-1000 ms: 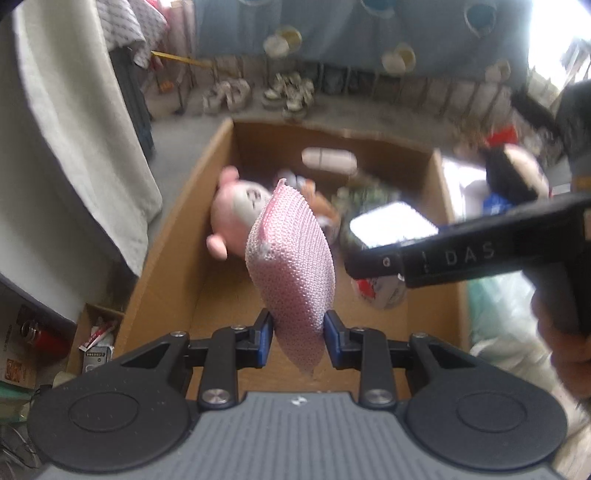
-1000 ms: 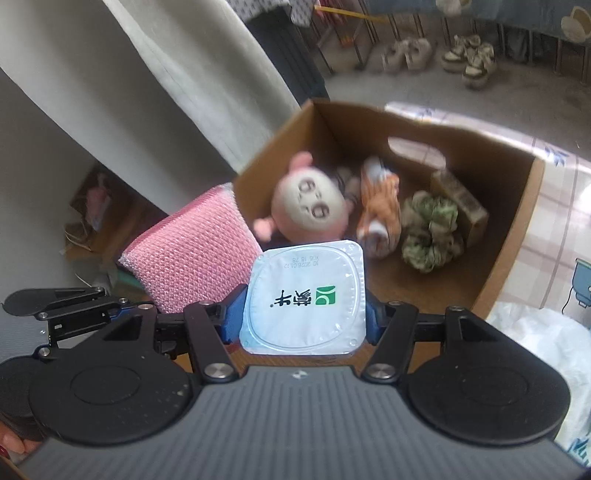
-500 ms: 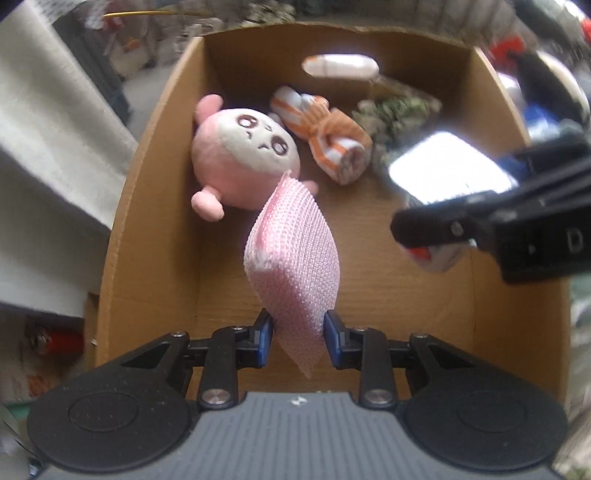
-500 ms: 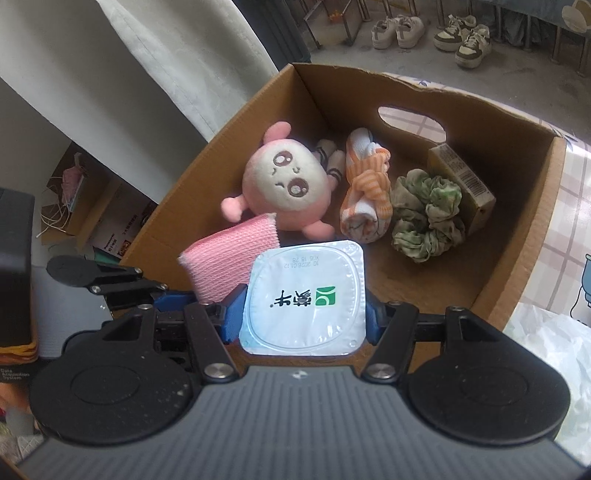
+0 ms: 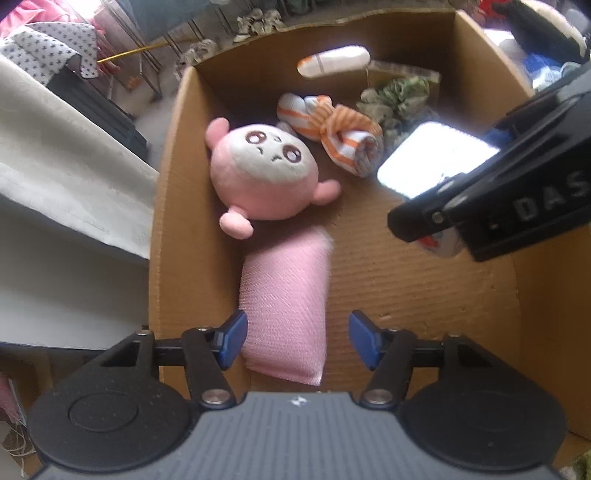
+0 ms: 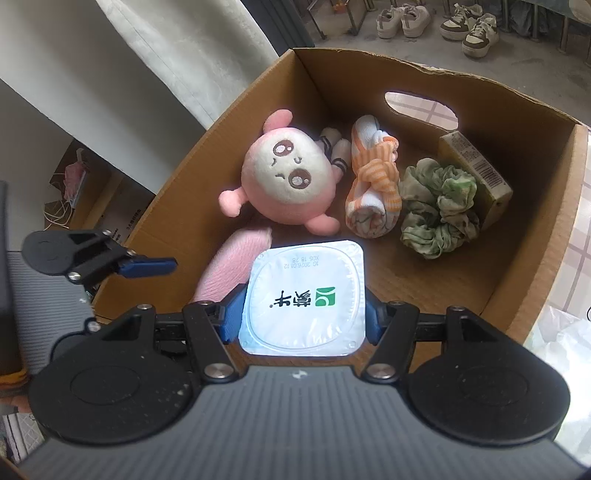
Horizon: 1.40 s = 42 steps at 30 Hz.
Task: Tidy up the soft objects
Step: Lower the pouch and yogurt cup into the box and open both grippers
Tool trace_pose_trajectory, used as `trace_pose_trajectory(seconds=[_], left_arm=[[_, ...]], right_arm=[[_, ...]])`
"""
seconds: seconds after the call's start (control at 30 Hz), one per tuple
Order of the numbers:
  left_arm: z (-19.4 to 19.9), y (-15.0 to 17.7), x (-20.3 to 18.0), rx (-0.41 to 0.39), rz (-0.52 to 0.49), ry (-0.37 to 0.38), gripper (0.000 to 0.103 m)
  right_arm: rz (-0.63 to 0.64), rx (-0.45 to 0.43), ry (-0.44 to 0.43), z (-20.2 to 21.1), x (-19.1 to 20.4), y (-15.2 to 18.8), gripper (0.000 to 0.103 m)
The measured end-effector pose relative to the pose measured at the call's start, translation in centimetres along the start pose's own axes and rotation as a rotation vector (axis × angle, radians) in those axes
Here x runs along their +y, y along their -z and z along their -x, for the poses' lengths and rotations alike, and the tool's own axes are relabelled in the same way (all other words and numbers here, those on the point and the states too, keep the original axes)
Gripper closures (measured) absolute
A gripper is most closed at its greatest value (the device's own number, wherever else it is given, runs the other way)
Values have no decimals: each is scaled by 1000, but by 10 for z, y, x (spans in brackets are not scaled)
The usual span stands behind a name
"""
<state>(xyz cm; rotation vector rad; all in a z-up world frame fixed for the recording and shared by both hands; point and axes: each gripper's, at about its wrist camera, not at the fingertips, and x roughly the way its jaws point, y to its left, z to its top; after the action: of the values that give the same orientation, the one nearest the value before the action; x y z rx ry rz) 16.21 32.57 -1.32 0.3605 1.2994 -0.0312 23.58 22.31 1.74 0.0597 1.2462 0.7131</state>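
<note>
A pink mesh sponge (image 5: 284, 306) lies flat on the floor of the cardboard box (image 5: 177, 221), just below a pink plush (image 5: 262, 173). My left gripper (image 5: 295, 339) hangs over the sponge's near end with its jaws opening. The sponge sits between the pads, and the right pad stands well clear of it. My right gripper (image 6: 304, 317) is shut on a white foil-lidded yogurt cup (image 6: 306, 295), held over the box floor beside the sponge (image 6: 236, 258). One of its fingers (image 5: 424, 218) crosses the left wrist view.
The box (image 6: 546, 258) also holds an orange-striped sock roll (image 6: 373, 192), a green scrunchie (image 6: 439, 206) and a small carton (image 6: 476, 173). A white cloth (image 5: 55, 166) hangs left of the box. Shoes (image 6: 469, 26) stand on the floor beyond.
The left jaws have opened and the pink sponge has gone from hanging upright between them to lying flat on the box floor. Both grippers have sunk lower over the box.
</note>
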Motion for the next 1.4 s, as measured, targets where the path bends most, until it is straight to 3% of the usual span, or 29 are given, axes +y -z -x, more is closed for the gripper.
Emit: trace_pose_trajectory(seconds=[0.23,0.37,0.53,0.73,0.9,1.27,1.4], left_arm=[[6,3,0,-12,7,6,41],[-4,3,-1,5,18,20,41],[-13,4,-14,27,-26,19,40],[-39,5,-38,100,-139,-100,40],[-56,3,-33,135,-101,-121,61],[-53,-7,-18,28,7,-74,66],[-51,-5,-16,13,21,-69,58]], right_arm=[[-31,31,4,-21,4,-8,43],[-11,40,49,-38,9,-12,43],[-18,68,64,-46,8,-11,43],[-15,50,76,-38,6,-14,43],[-23,37,69,-34,3,-16,43],[-76,22,52,-37,-6,-21,43],[-105,24,34,-42,-8,-25,42]])
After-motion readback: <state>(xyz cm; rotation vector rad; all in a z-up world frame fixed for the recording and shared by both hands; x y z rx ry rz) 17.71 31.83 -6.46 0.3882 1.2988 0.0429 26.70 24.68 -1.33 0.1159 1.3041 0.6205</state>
